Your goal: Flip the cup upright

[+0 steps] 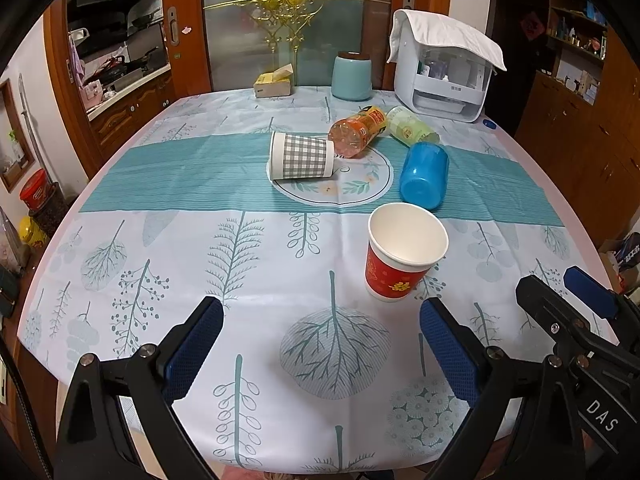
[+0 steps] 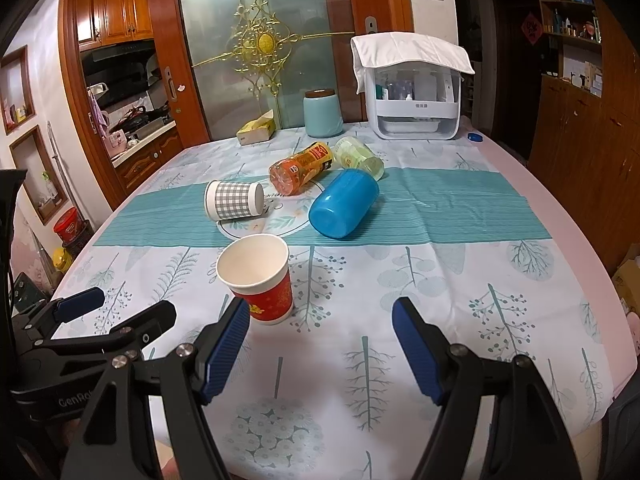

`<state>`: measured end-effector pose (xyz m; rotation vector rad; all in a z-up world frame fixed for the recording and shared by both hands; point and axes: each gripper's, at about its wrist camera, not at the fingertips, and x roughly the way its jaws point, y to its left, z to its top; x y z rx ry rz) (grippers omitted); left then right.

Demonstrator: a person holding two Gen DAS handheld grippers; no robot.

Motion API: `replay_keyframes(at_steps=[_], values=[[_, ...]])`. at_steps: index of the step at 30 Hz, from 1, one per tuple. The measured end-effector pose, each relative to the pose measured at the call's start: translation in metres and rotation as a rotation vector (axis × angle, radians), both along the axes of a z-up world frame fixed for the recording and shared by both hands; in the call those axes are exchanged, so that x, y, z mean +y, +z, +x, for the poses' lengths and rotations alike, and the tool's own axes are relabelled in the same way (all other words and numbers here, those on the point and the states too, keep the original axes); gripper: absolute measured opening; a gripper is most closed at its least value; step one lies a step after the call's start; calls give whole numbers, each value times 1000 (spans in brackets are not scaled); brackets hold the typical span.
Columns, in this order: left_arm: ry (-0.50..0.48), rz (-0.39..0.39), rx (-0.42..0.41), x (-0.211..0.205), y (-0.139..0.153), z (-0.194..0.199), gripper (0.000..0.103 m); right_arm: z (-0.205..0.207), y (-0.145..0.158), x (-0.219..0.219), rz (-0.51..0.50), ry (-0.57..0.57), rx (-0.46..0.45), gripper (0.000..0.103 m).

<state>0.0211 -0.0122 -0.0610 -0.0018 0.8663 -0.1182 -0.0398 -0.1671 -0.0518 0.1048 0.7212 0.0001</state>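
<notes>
A red paper cup (image 1: 402, 256) stands upright on the tablecloth, mouth up; it also shows in the right wrist view (image 2: 260, 278). A grey checked paper cup (image 1: 302, 156) (image 2: 234, 200) lies on its side on the teal band. A blue plastic cup (image 1: 424, 176) (image 2: 344, 204) lies on its side to its right. My left gripper (image 1: 322, 344) is open and empty, near the table's front edge, short of the red cup. My right gripper (image 2: 320, 344) is open and empty; its left finger (image 2: 226, 344) is close beside the red cup.
An orange bottle (image 1: 360, 130) and a pale green bottle (image 1: 410, 126) lie behind the cups. A blue-green jar (image 1: 352, 78), a yellow tissue box (image 1: 274, 82) and a white cloth-covered organiser (image 1: 444, 68) stand at the back. The right gripper shows at the left view's right edge (image 1: 568, 304).
</notes>
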Motion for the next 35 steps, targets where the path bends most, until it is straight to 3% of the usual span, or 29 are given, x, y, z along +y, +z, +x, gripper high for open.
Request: replay_keyframes(at_steps=[35], values=[[1,15,-7,2,3,-5,98,-1,-1,-1,4,0,-2,74]])
